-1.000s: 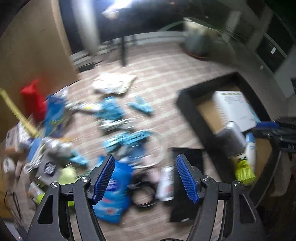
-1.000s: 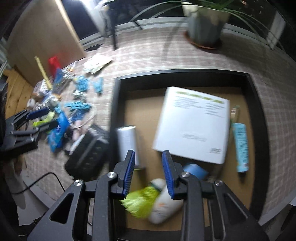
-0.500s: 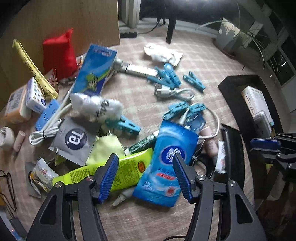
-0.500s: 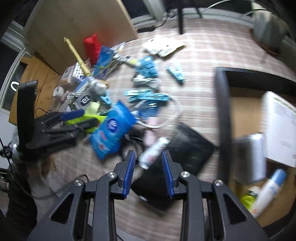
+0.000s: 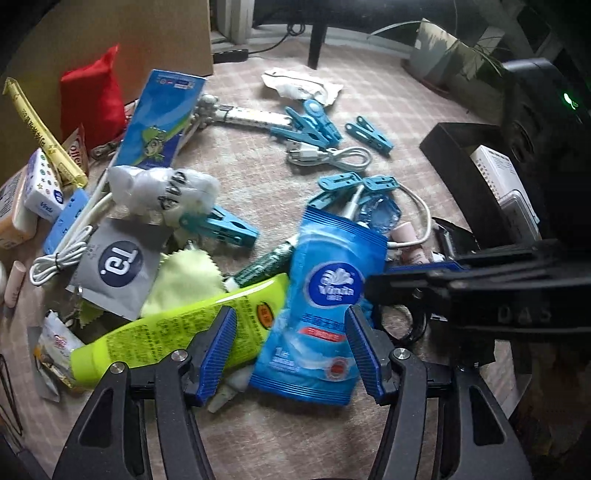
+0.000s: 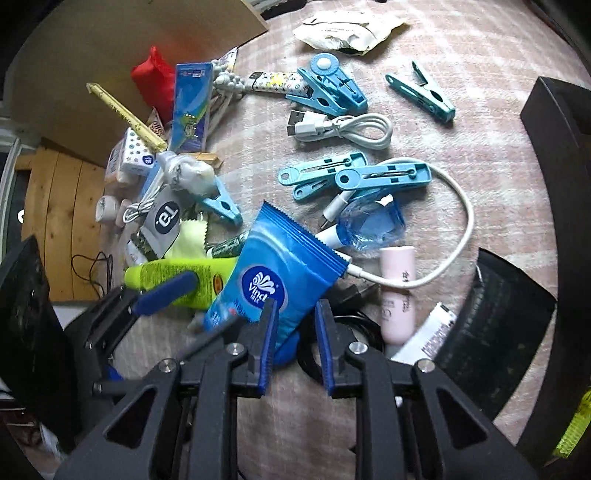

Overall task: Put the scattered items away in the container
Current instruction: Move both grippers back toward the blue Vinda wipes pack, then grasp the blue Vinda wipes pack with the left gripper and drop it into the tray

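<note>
Now my right tool (image 6: pixel 293 341), jaws closing, straddles the blue wipes pack's (image 6: pixel 275 269) lower corner; my left tool (image 5: pixel 290 356), open, brackets its bottom edge, long axis pointing away.

"Vinda" on blue wipes pack (image 5: pixel 325 295) — also small tissue pack (image 5: pixel 42 184), "DAS" on black gripper body (image 5: pixel 517 314)

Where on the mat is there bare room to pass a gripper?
Free: the strip between the white pouch and the single blue clip, and the mat nearest the camera, below the blue wipes pack. Crowded: from the red bag to the green tube.
</note>
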